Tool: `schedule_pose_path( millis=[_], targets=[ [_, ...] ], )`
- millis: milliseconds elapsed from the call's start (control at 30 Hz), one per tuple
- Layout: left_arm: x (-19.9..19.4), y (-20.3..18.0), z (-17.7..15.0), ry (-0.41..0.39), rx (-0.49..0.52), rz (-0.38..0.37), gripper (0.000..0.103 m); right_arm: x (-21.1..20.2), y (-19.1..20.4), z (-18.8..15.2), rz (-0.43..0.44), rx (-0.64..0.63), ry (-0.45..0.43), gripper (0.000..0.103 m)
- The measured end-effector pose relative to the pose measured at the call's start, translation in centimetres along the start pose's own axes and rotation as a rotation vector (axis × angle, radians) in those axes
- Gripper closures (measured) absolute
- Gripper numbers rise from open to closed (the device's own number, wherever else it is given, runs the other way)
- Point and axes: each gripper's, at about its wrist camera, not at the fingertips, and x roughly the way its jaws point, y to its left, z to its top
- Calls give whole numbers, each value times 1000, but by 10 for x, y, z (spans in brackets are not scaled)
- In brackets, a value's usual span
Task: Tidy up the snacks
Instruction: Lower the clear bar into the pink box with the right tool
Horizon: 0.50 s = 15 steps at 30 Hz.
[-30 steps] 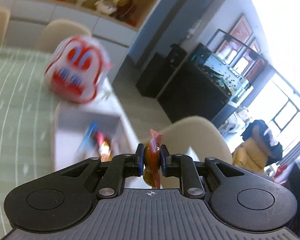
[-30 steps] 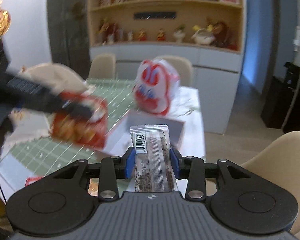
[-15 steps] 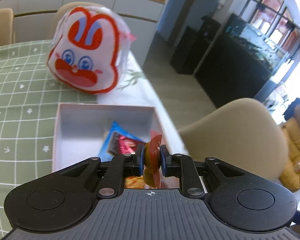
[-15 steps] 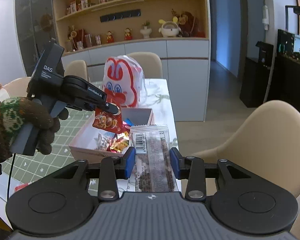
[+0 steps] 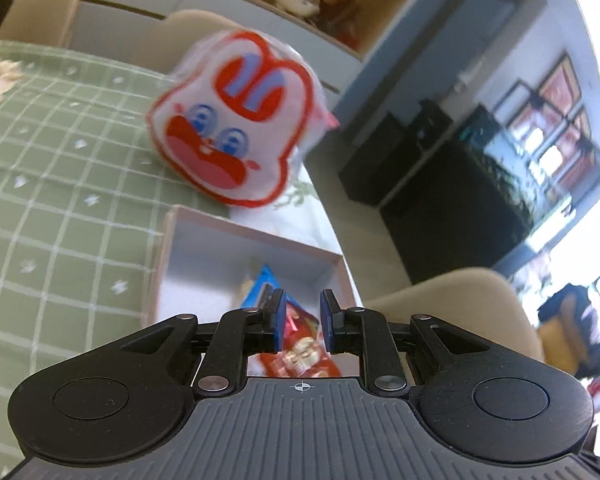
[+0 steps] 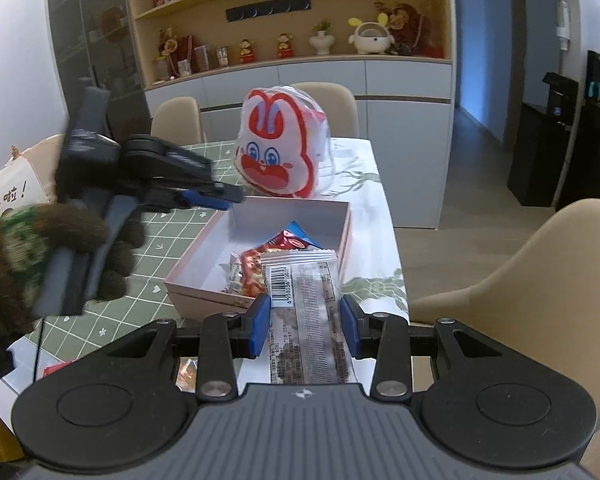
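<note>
Left gripper (image 5: 302, 314): parted narrowly, gripping nothing. Below the gap, red packet (image 5: 300, 356) lying in the box (image 5: 240, 248), near end hidden by the gripper body. Right gripper (image 6: 305, 322): clamped on wrapped bar (image 6: 304, 280), near end cut off, far end jutting past the fingertips.

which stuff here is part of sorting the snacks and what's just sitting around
Part of the job:
- pink box
- red snack packets in it
- clear wrapped bar in right gripper
- left gripper, fingers apart

Just sitting around:
- rabbit-face bag
- beige chairs
- shelf figurines
</note>
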Motion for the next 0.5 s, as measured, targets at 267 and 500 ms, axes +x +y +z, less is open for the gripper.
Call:
schedule_pose_path(
  millis=[267, 500],
  targets=[
    [-71, 46, -71, 123, -31, 141, 82, 46, 0, 67, 58, 31, 24, 66],
    [-105, 63, -138, 208, 77, 262, 82, 164, 28, 116, 68, 103, 216, 64]
  ],
)
